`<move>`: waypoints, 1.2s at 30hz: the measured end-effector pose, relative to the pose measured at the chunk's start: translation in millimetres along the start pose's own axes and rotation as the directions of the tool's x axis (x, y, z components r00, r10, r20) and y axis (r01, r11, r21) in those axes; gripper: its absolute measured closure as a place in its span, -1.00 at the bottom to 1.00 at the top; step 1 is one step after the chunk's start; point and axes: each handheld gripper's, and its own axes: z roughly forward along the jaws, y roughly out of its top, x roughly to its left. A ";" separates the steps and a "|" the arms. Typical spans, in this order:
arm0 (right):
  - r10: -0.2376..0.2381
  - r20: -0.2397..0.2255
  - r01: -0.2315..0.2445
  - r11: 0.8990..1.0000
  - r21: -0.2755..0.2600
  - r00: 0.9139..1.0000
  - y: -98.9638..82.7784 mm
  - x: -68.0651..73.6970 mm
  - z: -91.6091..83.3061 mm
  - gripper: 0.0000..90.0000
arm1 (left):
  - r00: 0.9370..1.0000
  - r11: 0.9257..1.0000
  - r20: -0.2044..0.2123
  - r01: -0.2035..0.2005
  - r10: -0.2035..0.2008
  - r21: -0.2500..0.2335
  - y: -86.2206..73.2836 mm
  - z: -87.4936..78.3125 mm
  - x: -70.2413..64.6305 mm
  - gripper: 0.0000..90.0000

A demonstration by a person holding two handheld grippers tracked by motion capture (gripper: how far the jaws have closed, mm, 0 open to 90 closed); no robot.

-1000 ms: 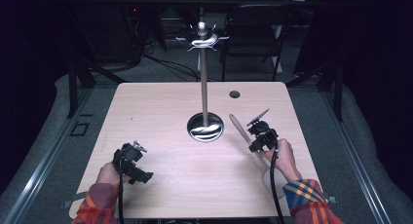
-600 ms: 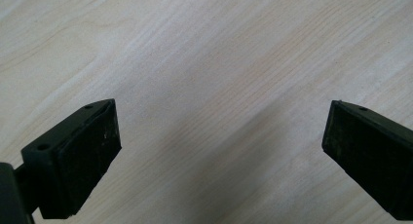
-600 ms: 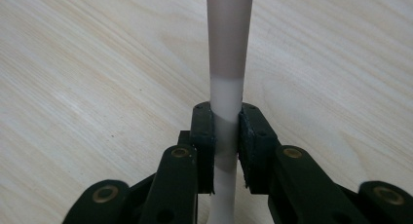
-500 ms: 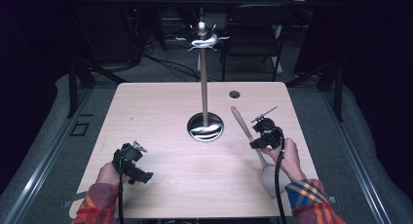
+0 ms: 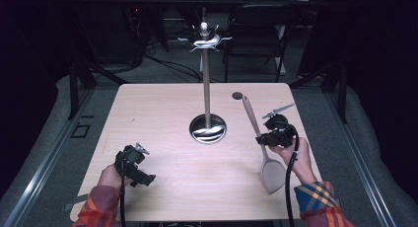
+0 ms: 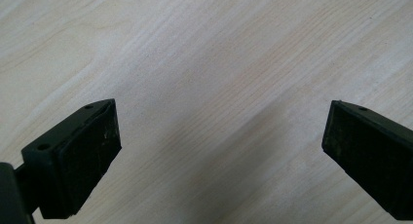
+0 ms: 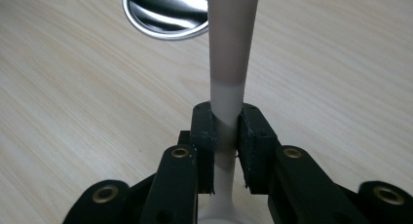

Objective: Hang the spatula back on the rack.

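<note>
Overhead camera faces forward; both claw cameras look closely at the table (image 5: pixel 162 118).

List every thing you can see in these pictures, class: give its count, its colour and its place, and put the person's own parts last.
Table: one, pale wood, middle of the high view.
Utensil stand: one, silver, round mirror base at table centre, hooks on top.
Spatula: one, beige, clamped at its handle, blade nearest the person, handle pointing away.
Small disc: one, dark, far side of the table.
Chair: one, black, beyond the table.
Left gripper: one, black, jaws wide apart over bare wood.
Right gripper: one, black, shut on the spatula handle.
Sleeves: two, plaid orange, red and blue, bottom edge.
</note>
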 end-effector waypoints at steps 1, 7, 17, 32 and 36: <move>-0.007 0.000 0.007 1.000 -0.012 1.000 0.6 0.7 -1.4 0.73 | 1.000 1.000 0.000 0.000 0.000 0.000 0.0 0.0 0.0 -0.99; -0.031 -0.005 0.031 0.997 -0.069 0.999 5.5 8.2 -11.3 0.73 | 1.000 1.000 0.000 0.000 0.000 0.000 0.0 0.1 0.1 -0.99; -0.075 0.016 0.077 0.984 -0.163 0.997 14.0 26.1 -19.1 0.73 | 1.000 1.000 0.002 0.001 -0.001 0.000 0.0 0.4 0.0 -0.99; -0.126 0.035 0.130 0.971 -0.200 0.991 36.0 50.6 -17.1 0.73 | 1.000 1.000 -0.008 0.003 -0.003 0.001 -0.6 1.1 0.0 -0.99; -0.140 0.039 0.145 0.969 -0.199 0.989 40.1 53.5 -16.8 0.73 | 1.000 1.000 -0.006 0.004 -0.004 0.001 -0.9 1.3 0.4 -0.99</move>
